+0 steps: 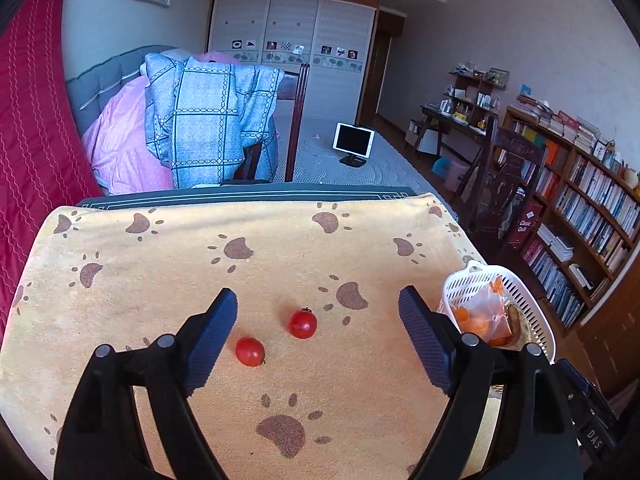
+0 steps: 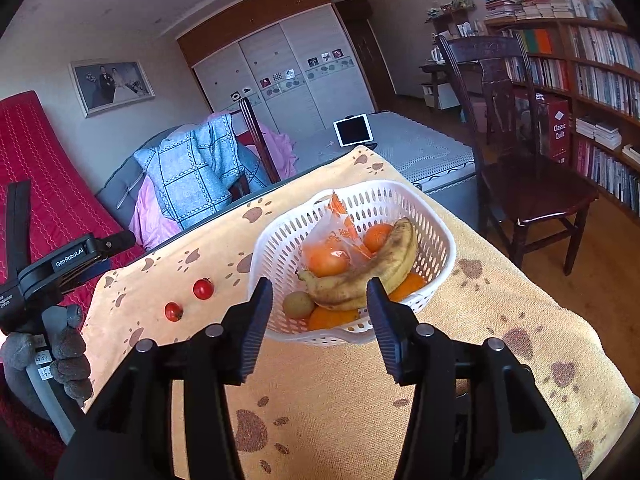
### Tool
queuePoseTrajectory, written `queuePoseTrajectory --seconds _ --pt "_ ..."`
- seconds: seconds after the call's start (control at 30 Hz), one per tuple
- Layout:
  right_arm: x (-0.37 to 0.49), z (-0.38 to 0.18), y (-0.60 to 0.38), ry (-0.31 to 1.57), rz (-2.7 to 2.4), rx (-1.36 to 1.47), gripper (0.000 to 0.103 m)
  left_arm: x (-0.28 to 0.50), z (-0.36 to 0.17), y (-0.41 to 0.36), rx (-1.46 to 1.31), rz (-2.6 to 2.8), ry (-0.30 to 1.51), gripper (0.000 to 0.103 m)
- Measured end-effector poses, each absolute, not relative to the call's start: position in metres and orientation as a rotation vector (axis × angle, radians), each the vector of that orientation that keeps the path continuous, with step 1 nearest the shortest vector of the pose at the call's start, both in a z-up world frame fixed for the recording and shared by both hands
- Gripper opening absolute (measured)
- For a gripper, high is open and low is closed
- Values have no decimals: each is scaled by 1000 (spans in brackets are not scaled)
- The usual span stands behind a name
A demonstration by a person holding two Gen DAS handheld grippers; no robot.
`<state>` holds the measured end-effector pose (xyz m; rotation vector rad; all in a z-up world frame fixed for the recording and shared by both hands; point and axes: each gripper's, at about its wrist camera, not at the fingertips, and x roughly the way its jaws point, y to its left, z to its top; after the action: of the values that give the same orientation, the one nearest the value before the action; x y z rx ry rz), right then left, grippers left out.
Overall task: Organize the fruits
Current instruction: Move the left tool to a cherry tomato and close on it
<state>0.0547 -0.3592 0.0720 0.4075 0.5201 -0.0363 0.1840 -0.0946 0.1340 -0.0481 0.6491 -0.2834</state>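
Observation:
Two small red tomatoes lie on the paw-print cloth: one (image 1: 249, 351) close to the left finger of my left gripper (image 1: 318, 312), the other (image 1: 303, 323) between the jaws a little farther off. The left gripper is open and empty above them. They also show in the right wrist view, the nearer tomato (image 2: 173, 311) and the farther tomato (image 2: 203, 289). A white perforated basket (image 2: 436, 236) holds a spotted banana (image 2: 372, 272), several oranges (image 2: 378, 236), a kiwi (image 2: 298, 304) and a plastic bag (image 2: 340, 236). My right gripper (image 2: 320, 300) is open and empty just in front of the basket.
The basket (image 1: 532, 300) stands at the table's right edge in the left wrist view. A chair draped with a blue plaid cloth (image 1: 208, 120) stands behind the table. A dark wooden chair (image 2: 528, 168) and bookshelves (image 2: 600, 80) are to the right. The other gripper's handle, held by a gloved hand (image 2: 60, 356), shows at the left.

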Motion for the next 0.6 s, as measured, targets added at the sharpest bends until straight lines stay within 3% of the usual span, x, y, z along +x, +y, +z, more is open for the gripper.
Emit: queuePoseTrajectory --seconds 0.3,0.6 --pt "52 69 -319 552 62 357 52 194 103 -76 -31 -207 705 82" --pt "53 53 -283 618 143 317 52 213 64 -67 -11 -181 785 75"
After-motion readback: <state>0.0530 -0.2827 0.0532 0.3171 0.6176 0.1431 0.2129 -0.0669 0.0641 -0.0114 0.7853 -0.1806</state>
